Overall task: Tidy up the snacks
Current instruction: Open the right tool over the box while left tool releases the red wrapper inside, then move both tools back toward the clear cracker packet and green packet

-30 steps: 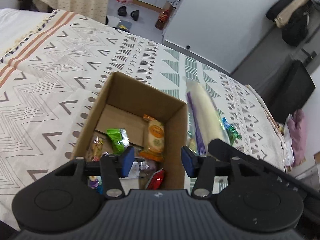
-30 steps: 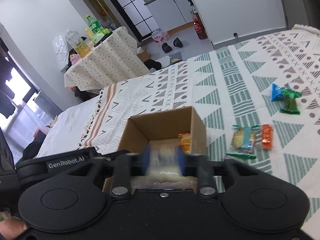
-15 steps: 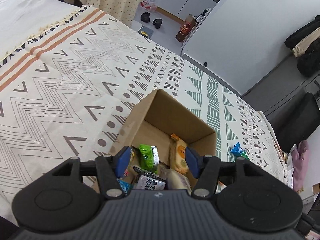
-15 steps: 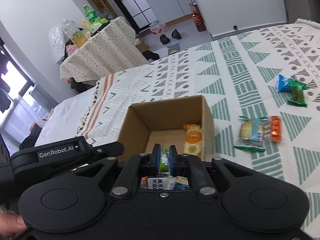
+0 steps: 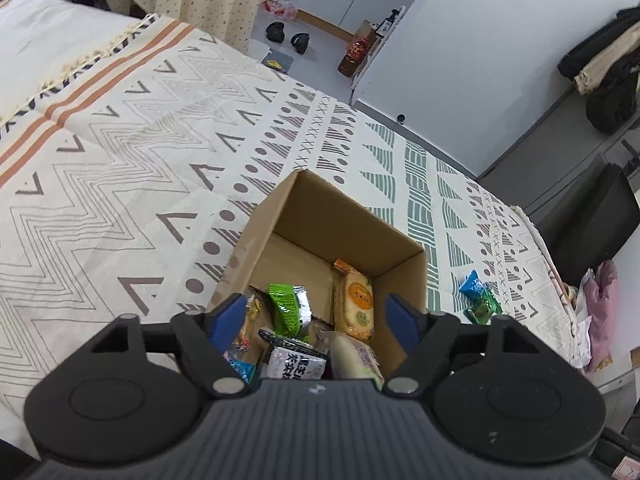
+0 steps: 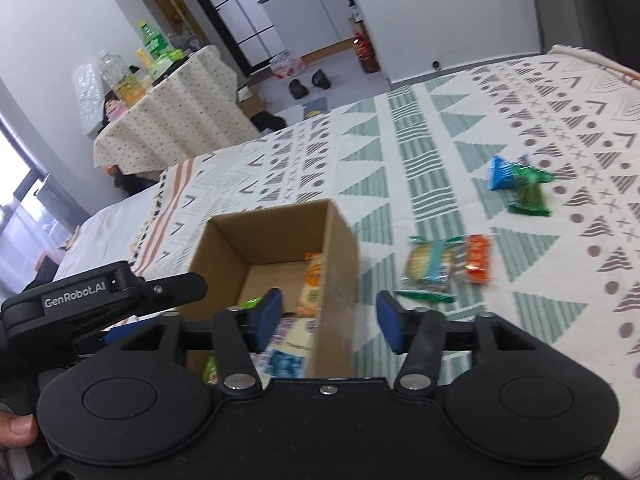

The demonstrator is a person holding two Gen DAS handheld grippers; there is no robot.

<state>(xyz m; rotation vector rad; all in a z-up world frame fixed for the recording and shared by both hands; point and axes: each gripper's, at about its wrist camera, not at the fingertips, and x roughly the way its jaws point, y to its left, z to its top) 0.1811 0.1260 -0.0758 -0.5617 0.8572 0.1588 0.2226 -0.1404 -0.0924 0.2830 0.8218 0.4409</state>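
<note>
A drop into the cardboard box (image 5: 352, 236) is judged just finished: the jaws of the left gripper (image 5: 316, 316) and the right gripper (image 6: 326, 320) have just been opening, and nothing is held between them. Four wrapped snacks (image 6: 440, 264) are left on the patterned bedspread (image 6: 560, 280), right of the box. Next, the box's right wall must be cleared; open room lies beyond.

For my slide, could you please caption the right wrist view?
Open right gripper above a cardboard box of snacks, four packets left on the bedspread.
</note>
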